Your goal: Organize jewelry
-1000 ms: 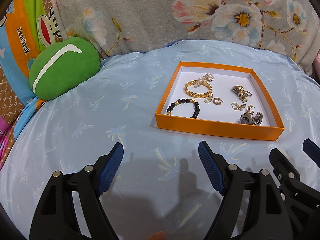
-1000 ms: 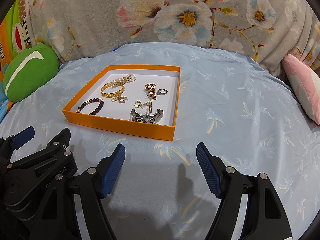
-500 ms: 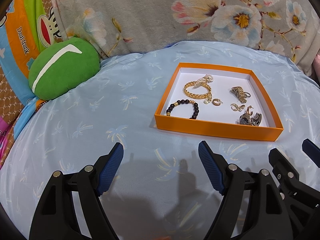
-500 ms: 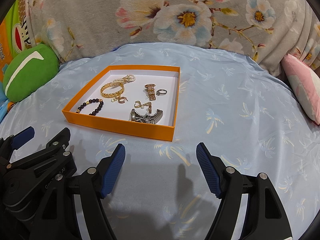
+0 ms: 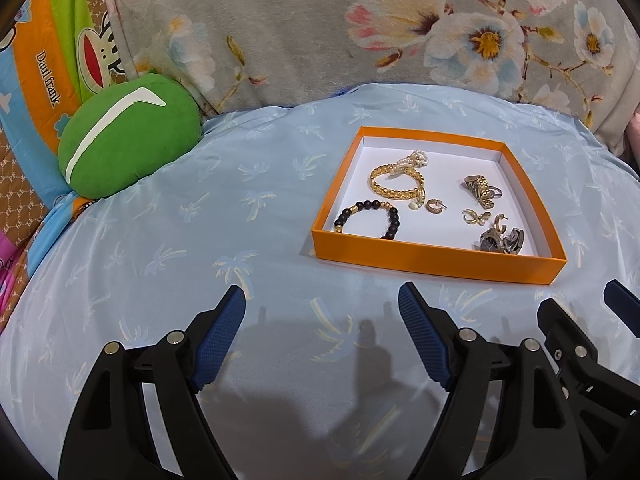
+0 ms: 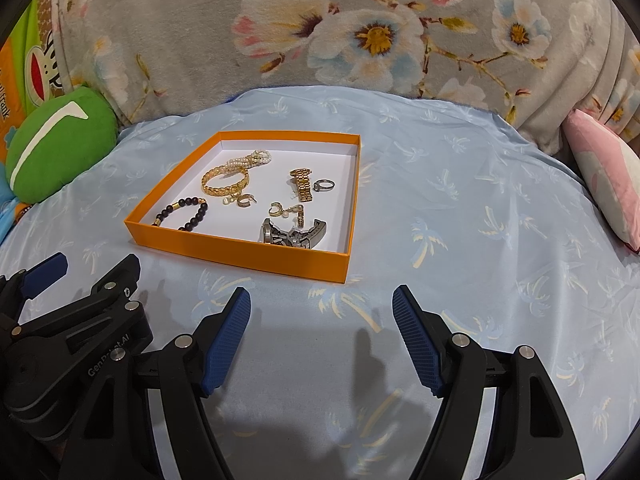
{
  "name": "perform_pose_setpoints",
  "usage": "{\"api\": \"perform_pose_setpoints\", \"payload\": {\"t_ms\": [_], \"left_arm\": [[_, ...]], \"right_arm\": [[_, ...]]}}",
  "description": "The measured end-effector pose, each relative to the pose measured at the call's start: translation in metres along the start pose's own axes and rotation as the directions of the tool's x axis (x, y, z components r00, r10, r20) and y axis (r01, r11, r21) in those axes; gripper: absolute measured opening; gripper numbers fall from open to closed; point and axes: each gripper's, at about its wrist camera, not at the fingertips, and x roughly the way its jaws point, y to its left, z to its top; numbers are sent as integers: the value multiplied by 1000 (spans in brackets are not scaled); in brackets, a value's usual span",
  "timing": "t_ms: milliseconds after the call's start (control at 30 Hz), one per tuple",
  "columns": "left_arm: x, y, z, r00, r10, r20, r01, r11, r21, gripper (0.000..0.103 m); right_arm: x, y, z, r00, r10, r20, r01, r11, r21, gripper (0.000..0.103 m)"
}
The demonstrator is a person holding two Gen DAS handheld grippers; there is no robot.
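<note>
Right wrist view: both grippers, left (image 5: pixel 322 300) & right (image 6: pixel 322 300), fingers wide, empty. Risk: soft bed sheet (image 6: pixel 460 220) lets orange tray (image 6: pixel 240 250) tip; small earrings (image 6: pixel 286 211) slip or snag w/ watch (image 6: pixel 294 234).

A tray (image 5: pixel 436 258) lies on a bedsheet (image 5: pixel 200 240), with a blanket (image 5: pixel 300 32) behind it and a round cushion (image 5: pixel 128 136) off to its left. Inside, a beaded bracelet (image 5: pixel 370 218) lies at the near left, a chain bracelet (image 5: pixel 396 184) behind it, and a watch (image 5: pixel 500 240) at the near right. A pillow (image 6: pixel 604 176) lies far right.
</note>
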Motion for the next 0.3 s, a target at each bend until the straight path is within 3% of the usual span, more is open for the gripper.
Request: {"api": "perform_pose_setpoints", "payload": {"t_ms": [300], "left_arm": [[1,-1,0,1000,10,6,-10,1000,3,76]], "right_arm": [[0,-1,3,1000,-2,-2,2,1000,-3,72]]}}
